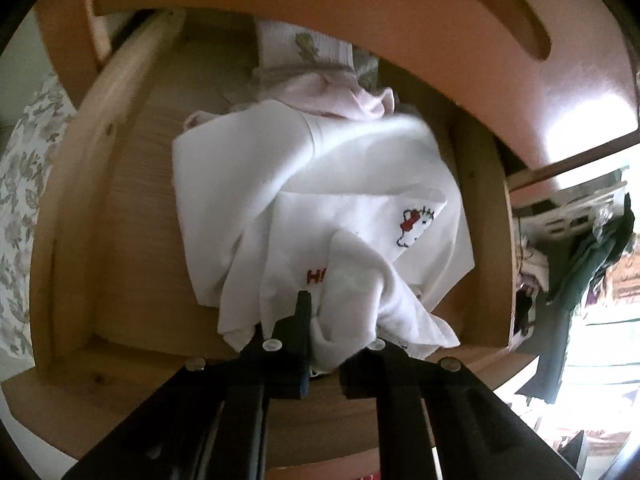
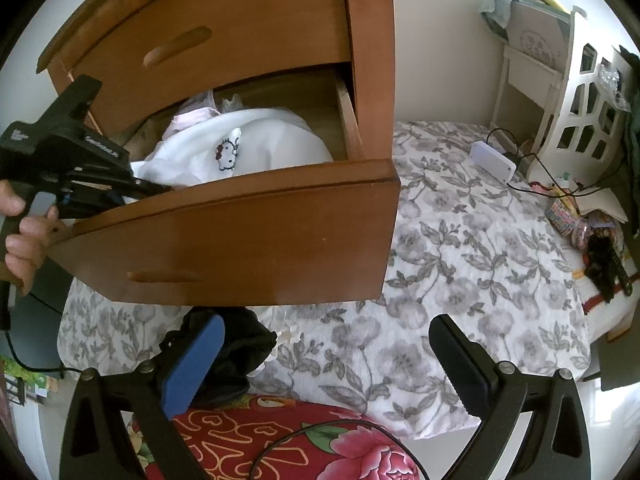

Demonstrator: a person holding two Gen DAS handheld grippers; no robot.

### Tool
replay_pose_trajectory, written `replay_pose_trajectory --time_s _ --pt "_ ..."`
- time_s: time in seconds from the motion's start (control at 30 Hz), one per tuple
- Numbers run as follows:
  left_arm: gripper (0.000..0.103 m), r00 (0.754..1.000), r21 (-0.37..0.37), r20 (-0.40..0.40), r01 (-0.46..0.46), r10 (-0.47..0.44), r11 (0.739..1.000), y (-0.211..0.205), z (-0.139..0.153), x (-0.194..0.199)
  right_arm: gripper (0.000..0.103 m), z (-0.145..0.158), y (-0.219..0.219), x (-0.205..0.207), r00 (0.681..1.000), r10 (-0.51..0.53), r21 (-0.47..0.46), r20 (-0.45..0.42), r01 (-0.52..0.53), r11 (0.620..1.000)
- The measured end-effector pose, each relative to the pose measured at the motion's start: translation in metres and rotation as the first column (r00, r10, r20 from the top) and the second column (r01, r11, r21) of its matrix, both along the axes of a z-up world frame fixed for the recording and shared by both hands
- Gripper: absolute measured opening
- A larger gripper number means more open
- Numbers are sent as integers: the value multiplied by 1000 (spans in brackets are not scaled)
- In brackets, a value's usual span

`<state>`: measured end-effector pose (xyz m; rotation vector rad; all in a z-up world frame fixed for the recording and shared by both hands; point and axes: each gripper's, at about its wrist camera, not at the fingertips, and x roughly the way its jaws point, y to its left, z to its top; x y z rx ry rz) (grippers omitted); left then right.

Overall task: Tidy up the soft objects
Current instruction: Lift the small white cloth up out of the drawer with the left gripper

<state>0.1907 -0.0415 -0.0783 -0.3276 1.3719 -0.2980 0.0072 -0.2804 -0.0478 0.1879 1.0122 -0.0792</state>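
Reaching into the open drawer (image 2: 224, 236) of the dresser (image 2: 256, 12), the left gripper (image 1: 320, 320) has its jaws pinched tight on a fold of the white garment (image 1: 304, 184); no earlier view is given, so only the clamp itself can be told. The garment fills the drawer's middle and right side, its near edge bunched at the front wall where the gripper bites, its embroidered cat (image 1: 416, 224) toward the right wall; a pink garment (image 1: 340, 96) lies behind it toward the back, with a ribbed white piece (image 1: 304, 44) further back, perhaps a sock, though blur makes that uncertain. To do this step well, I judge the fold should be kept low and eased toward the back-left corner, where bare floor shows, so the cloth spreads flat and does not catch under the drawer above; a pinch this near the hem may slip. The right gripper (image 2: 332, 364) hangs wide open and empty outside the drawer front, over the bedspread (image 2: 460, 240), beside a black cloth (image 2: 236, 344).
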Motion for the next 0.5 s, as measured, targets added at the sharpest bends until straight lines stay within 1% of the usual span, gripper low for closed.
replay_pose_trajectory --time_s 0.13,0.17,0.23,0.3,0.37,0.5 --pt "10 996 -29 77 -32 34 999 11 10 -15 103 -1 1 0 1000 3 -6 -8 -3 1000" --pt "10 994 -51 103 -29 34 998 13 13 -19 103 -2 1 0 1000 3 -7 -9 -3 1000" --pt "10 990 -84 136 -24 36 996 12 22 -39 103 -3 1 0 1000 2 -8 -11 -2 1000" --pt "10 985 -100 166 -25 41 995 14 23 -45 103 -4 2 1 1000 3 -10 -14 -3 1000" --pt "10 981 -108 189 -32 52 994 12 23 -41 103 -4 3 1 1000 7 -12 -16 -7 1000" --pt "10 966 -161 246 -36 76 986 23 33 -55 103 -4 3 1 1000 7 -14 -16 -8 1000"
